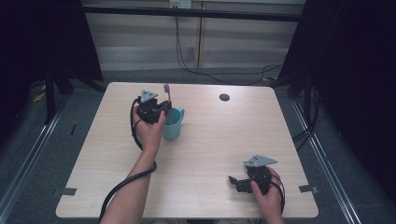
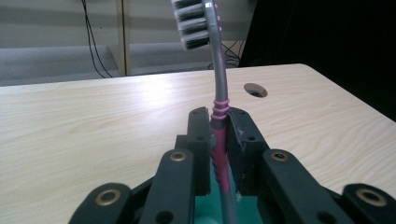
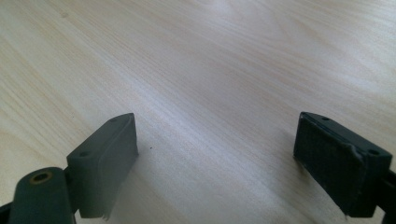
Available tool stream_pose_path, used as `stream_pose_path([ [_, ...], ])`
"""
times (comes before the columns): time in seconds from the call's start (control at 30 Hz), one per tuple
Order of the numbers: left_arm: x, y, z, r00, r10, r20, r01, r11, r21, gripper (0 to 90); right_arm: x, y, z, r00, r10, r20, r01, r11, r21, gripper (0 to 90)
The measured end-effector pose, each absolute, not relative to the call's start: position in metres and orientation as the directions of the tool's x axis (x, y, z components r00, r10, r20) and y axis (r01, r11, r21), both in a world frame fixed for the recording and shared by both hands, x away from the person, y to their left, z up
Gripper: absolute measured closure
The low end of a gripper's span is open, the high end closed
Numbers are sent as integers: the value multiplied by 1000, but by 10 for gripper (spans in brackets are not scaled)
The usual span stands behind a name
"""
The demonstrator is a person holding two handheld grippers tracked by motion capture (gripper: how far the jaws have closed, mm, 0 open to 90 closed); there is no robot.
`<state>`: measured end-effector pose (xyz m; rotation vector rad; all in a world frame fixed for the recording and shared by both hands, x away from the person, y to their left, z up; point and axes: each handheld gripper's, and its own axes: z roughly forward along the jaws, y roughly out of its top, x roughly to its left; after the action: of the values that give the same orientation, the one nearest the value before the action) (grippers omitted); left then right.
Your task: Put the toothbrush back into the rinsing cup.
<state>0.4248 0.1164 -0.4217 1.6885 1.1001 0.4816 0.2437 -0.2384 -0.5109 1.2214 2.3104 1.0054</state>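
Left gripper (image 2: 218, 123) pinches toothbrush (image 2: 219, 88) upright by its pink grip, directly over teal mug (image 1: 173, 125), mid-left bench (image 1: 210, 140), well in from edges. Right gripper (image 1: 236, 182) spread, nothing between jaws, near front-right edge; bare bench between them.

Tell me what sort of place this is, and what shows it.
Most likely a lab or recording booth for handling tasks, not a home. A bare wooden table stands between dark curtains, cables trail across the floor behind it, and a person works with handheld grippers, the left gripper clamping a toothbrush.
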Motion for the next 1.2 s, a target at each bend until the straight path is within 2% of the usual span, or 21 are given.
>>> stream_pose_path([
  [1.2,415,113,-433,504,846,-175,500,-120,858,797,244,-239,-511,-576,817,28,577,382,722,129],
])
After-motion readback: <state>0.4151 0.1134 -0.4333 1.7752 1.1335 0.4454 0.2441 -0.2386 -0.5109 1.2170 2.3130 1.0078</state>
